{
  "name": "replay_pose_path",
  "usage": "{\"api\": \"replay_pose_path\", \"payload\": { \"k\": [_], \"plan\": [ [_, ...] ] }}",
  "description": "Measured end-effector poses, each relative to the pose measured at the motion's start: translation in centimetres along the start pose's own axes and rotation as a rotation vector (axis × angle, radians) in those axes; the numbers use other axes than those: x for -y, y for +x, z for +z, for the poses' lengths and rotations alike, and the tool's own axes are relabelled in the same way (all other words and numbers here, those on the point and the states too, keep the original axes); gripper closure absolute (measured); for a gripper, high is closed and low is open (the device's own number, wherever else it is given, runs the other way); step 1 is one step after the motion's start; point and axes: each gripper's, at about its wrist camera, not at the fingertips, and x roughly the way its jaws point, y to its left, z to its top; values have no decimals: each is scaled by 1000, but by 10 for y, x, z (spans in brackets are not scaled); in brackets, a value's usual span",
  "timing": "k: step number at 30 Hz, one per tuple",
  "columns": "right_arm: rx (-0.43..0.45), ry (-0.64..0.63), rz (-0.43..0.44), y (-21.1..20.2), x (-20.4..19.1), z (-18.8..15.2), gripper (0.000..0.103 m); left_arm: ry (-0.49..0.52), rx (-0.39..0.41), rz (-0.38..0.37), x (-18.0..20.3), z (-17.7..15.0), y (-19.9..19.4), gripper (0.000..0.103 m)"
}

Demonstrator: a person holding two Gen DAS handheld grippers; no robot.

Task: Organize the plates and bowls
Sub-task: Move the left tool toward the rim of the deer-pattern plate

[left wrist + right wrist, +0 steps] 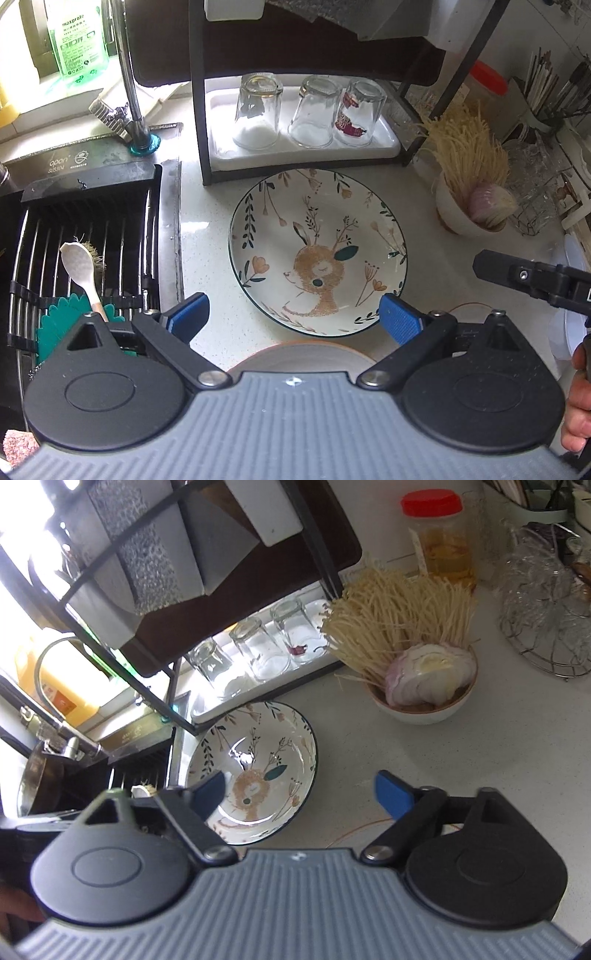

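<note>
Nearest the left wrist camera, the left gripper [293,321] is seen with its blue fingers spread wide and nothing clasped between them. Just beyond them the deer-patterned plate [317,251] is set on the pale countertop [207,295], in front of the rack tray [221,147] of upturned glasses [256,110]. The right gripper [301,795] is likewise parted and empty, beside the plate's right rim.
</note>
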Motion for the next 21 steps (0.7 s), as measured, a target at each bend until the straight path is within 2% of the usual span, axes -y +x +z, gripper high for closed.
{"api": "replay_pose_path", "payload": {
  "k": [5,8,10,11,13,15,21],
  "plan": [
    [-42,-3,1,21,2,5,37,-32,-20,-11,-12,9,23,4],
    [-47,-5,-2,33,0,6,38,-37,-21,-12,-17,16,35,4],
    [-55,9,2,43,1,6,47,-32,-16,-1,-19,21,40,4],
    [-60,11,-6,48,1,6,57,-32,-10,6,-21,23,42,4],
    [-88,23,-16,61,1,7,58,-34,-15,13,-26,27,48,4],
    [-93,53,-10,70,4,8,65,-31,-15,19,-31,31,55,5],
    [-76,66,-58,84,6,8,65,-16,-31,17,-39,35,74,16]
  ]
}}
